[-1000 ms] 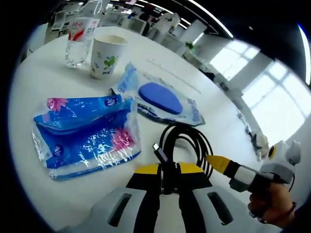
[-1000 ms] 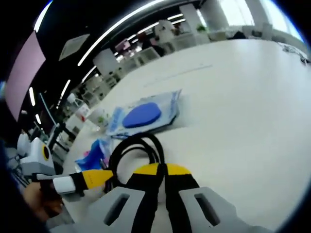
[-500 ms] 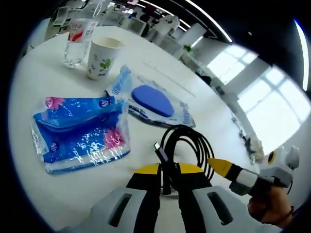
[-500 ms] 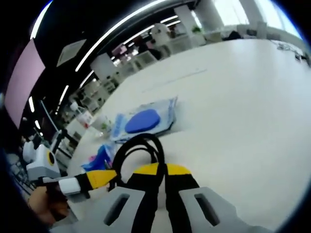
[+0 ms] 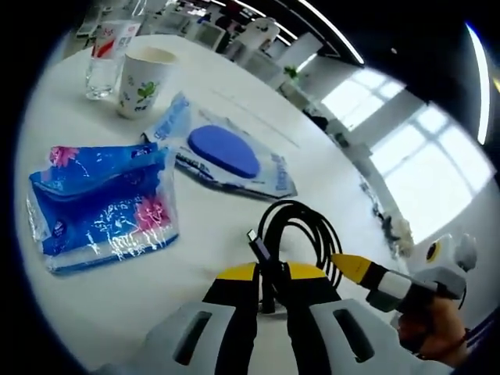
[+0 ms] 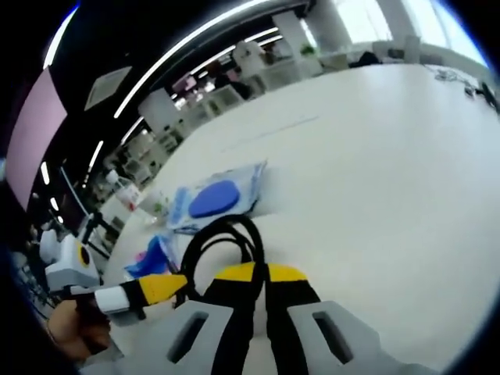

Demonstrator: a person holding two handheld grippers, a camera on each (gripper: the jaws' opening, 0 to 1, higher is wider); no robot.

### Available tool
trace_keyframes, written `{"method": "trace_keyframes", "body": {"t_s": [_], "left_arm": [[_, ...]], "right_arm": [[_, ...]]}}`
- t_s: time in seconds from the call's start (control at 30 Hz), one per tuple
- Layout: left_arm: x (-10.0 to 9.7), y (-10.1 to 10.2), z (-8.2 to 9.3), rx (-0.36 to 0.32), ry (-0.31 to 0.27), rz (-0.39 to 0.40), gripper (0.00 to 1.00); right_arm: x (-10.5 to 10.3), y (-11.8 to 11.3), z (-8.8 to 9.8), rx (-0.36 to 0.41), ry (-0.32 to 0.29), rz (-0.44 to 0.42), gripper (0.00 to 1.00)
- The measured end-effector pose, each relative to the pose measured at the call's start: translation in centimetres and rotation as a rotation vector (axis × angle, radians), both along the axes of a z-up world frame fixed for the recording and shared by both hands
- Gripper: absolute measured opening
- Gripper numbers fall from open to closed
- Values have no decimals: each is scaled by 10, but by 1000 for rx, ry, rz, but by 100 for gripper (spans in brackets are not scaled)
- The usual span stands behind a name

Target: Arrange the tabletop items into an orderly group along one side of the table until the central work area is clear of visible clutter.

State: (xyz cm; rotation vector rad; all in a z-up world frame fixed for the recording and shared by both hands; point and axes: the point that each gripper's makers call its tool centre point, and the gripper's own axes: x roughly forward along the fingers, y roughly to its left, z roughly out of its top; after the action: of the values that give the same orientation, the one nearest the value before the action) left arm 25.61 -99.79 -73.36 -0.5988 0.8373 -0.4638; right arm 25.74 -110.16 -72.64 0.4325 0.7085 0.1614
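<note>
left tool clamps black cable | right tool too | tissue pack, blue pouch, paper cup beyond

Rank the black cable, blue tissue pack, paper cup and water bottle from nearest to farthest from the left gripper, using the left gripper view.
1. Black cable, at the left gripper.
2. Blue tissue pack, left.
3. Paper cup, upper left.
4. Water bottle, just beyond the cup.

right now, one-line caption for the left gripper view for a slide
Left gripper shut on coiled black cable, tissue pack and paper cup behind.
</note>
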Motion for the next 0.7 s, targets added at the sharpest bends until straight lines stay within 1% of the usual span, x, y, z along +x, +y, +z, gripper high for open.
{"method": "trace_keyframes", "body": {"t_s": [0.07, 0.23, 0.4, 0.57, 0.7], "left_arm": [[1, -3, -2, -4, 4, -7, 11], [2, -10, -7, -21, 19, -31, 11], [5, -15, -12, -34, 36, -27, 11], [10, -19, -14, -38, 36, -28, 11], [13, -20, -18, -49, 66, -22, 11]], "right_arm": [[-1, -1, 0, -5, 1, -3, 0], [-3, -2, 1, -44, 1, 12, 0], [0, -6, 0, -61, 5, 14, 0], [3, -8, 0, -61, 9, 5, 0], [6, -9, -2, -65, 15, 4, 0]]}}
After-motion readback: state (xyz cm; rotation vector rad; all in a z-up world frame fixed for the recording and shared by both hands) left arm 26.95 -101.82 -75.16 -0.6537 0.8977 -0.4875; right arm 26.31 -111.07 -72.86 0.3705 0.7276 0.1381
